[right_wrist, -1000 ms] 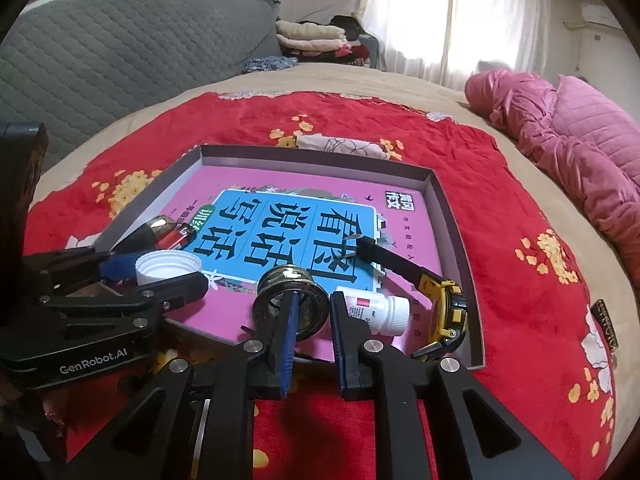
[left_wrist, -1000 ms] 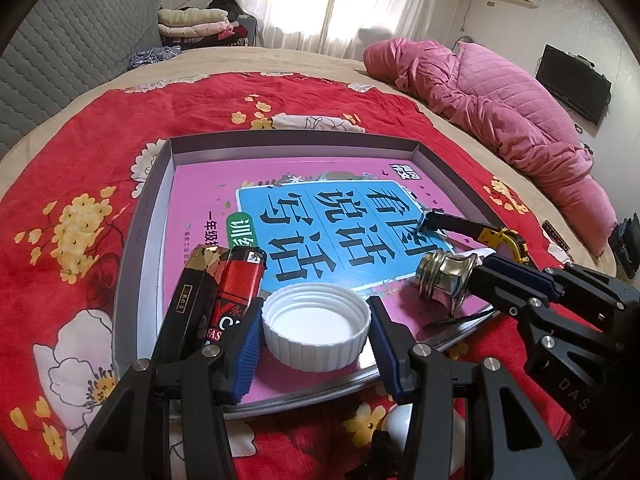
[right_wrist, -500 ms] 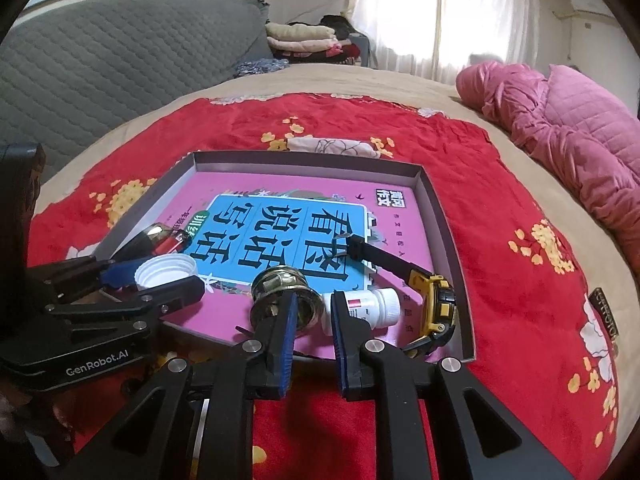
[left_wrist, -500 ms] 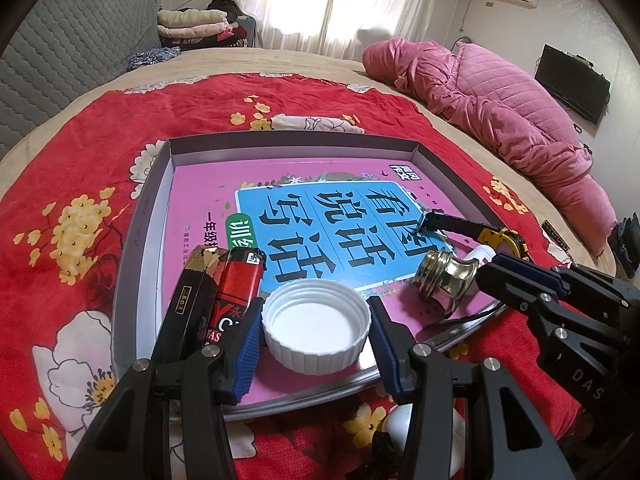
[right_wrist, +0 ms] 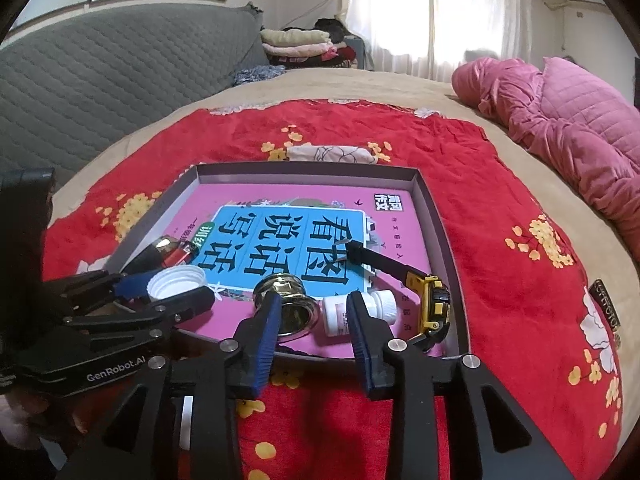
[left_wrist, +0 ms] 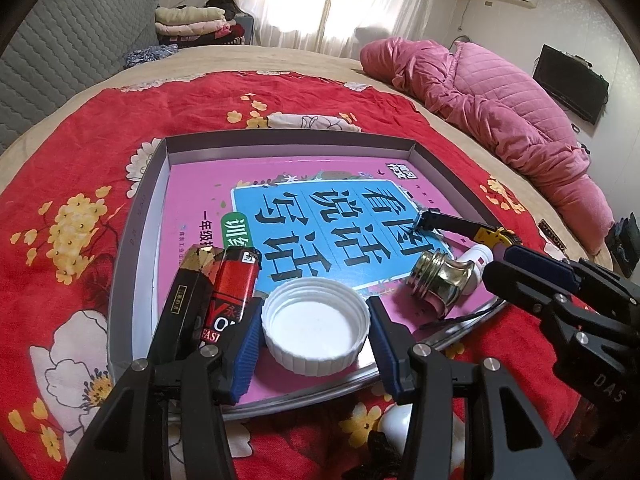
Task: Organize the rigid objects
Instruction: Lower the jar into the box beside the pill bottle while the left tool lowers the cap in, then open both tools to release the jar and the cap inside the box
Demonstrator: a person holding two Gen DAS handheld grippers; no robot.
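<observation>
A grey tray holds a pink and blue book on a red floral blanket. In it lie a white cap, a red lighter, a black and gold box, a brass knob, a small white bottle and a black and yellow watch. My left gripper is open around the white cap, its fingers apart from the cap's sides. My right gripper is open at the tray's near edge, with the knob just beyond its left finger.
A pink quilt lies at the right of the bed. A grey padded headboard and folded clothes are at the far side. A white object lies on the blanket below the left gripper.
My right gripper has let go of the brass knob, opened and drawn back and up; the knob now lies on its side in the tray. My left gripper has stayed around the cap.
</observation>
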